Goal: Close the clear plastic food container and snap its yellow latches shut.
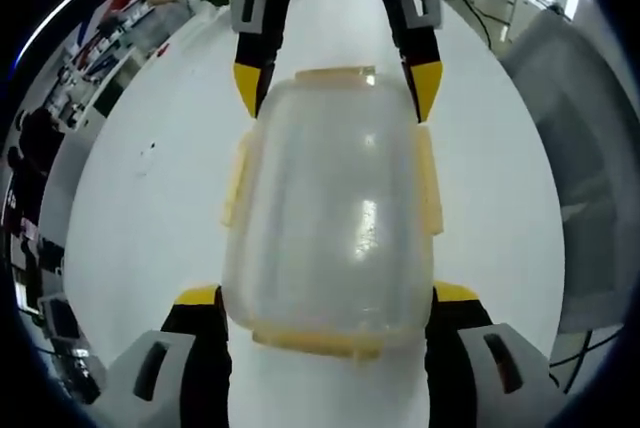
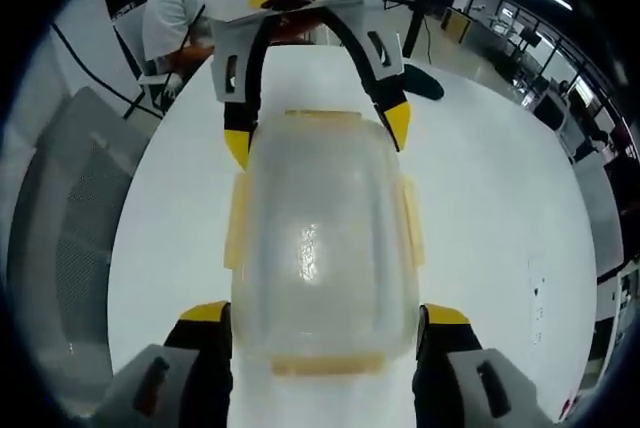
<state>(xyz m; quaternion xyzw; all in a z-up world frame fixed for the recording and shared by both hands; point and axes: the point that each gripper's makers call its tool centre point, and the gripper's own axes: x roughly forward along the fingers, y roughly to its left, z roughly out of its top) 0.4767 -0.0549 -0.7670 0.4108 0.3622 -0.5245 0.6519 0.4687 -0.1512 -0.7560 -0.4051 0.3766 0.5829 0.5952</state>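
The clear plastic food container (image 1: 335, 223) rests lid-on on the white surface (image 1: 150, 208), well in from its edges, its long axis running straight from one gripper to the other. The left gripper (image 1: 325, 313) has its fingers (image 1: 200, 298) spread wide, flanking the end nearest it; the right gripper (image 2: 325, 323) does the same at the opposite end, fingers (image 2: 210, 313) spread, possibly just brushing the walls. Both are equally near. Yellow latches (image 1: 432, 183) line the long sides and the ends (image 1: 315, 341); whether any has snapped down I cannot tell. The end latch lies centred between each pair of fingers, so a squeeze would likely meet the walls, not the latch.
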